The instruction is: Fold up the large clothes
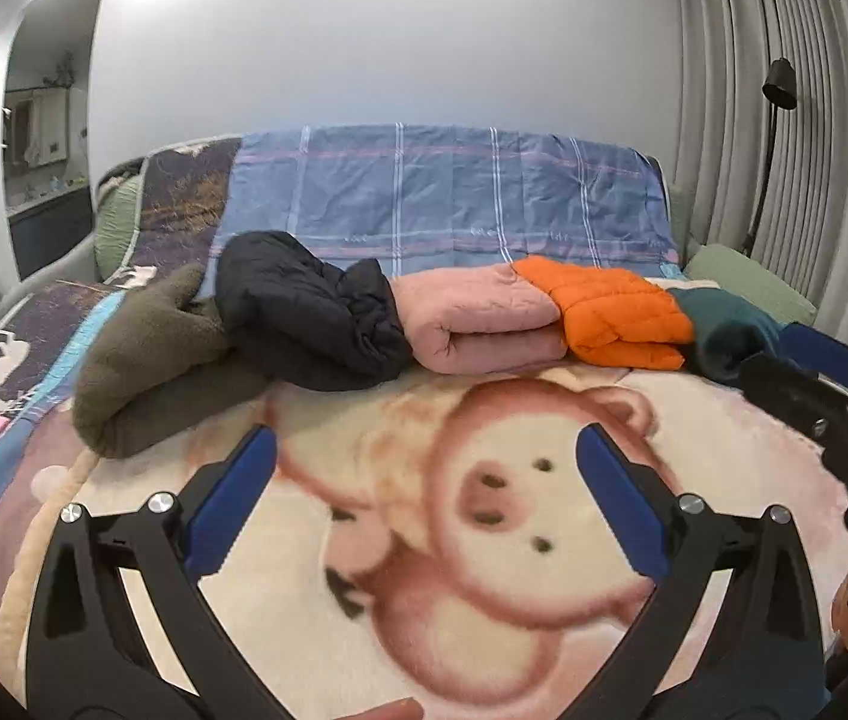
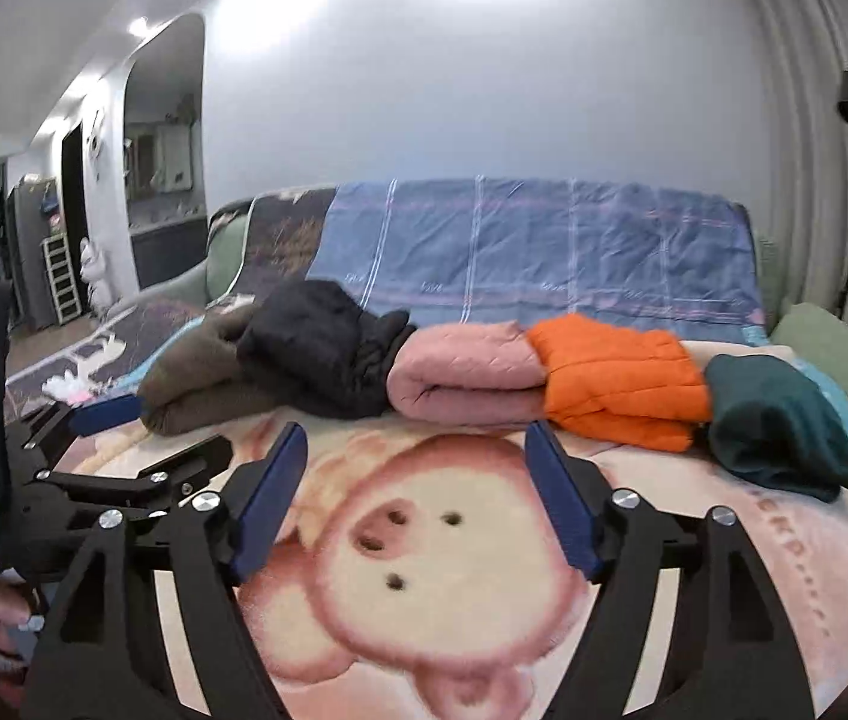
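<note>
Five folded garments (image 2: 472, 372) lined left-right across bed; left claw (image 1: 424, 480), right claw (image 2: 415, 480) both wide, empty.

The left hand-held gripper (image 1: 424, 468) and right hand-held gripper (image 2: 415, 468) hover side by side (jaws spread wide, gripping nothing).
</note>
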Available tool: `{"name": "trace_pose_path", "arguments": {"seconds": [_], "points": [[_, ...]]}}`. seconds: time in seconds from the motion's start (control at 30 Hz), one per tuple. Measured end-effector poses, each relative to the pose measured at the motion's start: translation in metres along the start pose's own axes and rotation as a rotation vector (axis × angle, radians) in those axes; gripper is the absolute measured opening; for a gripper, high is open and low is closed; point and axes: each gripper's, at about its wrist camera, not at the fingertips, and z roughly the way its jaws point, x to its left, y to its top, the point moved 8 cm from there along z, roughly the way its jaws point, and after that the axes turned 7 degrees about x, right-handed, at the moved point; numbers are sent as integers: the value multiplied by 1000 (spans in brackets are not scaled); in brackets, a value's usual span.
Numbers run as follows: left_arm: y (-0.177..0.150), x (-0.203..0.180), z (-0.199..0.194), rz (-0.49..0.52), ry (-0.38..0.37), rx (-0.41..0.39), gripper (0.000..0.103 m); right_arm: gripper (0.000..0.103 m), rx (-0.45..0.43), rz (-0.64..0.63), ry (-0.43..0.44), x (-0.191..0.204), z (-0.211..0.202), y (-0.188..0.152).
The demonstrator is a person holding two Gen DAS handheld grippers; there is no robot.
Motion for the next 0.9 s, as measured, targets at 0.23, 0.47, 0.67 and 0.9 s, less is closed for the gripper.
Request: {"name": "trace_pose_path", "arguments": {"seconds": [0.23,0.47,0.67,0.9], "points": [[-9,-11,-39,14,30,-21,101,86,-37,40,-40,-11,-27,-8],[-19,-18,-58,25,55,-19,101,92,-6,61,-94,-15,-35,-17],[-26,-20,-61,33,74,-13,101,96,10,54,-103,-14,-35,-26],[-25,-23,-60,38,66,-15,101,97,6,50,-118,-12,-34,-25]]}}
